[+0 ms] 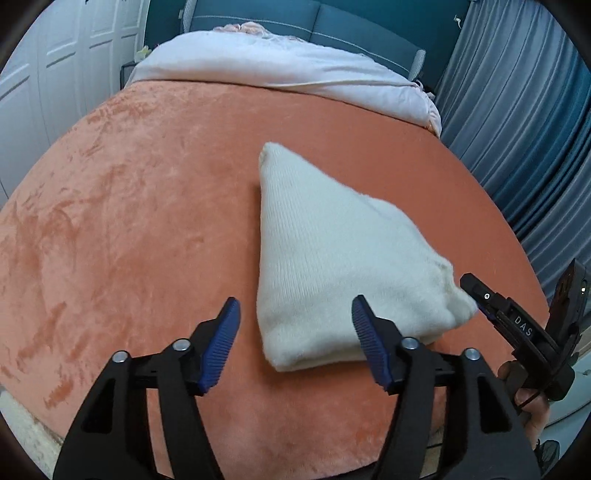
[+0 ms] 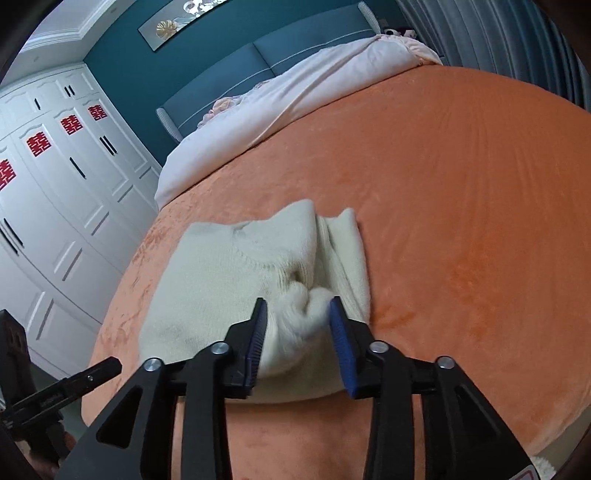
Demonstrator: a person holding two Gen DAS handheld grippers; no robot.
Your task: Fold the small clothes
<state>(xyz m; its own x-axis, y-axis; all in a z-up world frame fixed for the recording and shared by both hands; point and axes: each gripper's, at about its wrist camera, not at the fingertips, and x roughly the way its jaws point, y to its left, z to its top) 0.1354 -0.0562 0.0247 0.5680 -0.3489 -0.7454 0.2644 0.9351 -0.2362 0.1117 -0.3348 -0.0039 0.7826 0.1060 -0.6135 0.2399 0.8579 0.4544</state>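
A cream knit garment lies folded on the orange bed cover. My left gripper is open and empty, its jaws just above the garment's near left edge. My right gripper shows at the garment's right corner. In the right wrist view the right gripper has its jaws around a bunched corner of the garment, with cloth between the blue pads. The left gripper's black tip shows at the lower left of the right wrist view.
A pale pink duvet lies piled at the head of the bed by a teal headboard. White wardrobe doors stand on the left. Blue-grey curtains hang on the right. The bed's near edge runs below both grippers.
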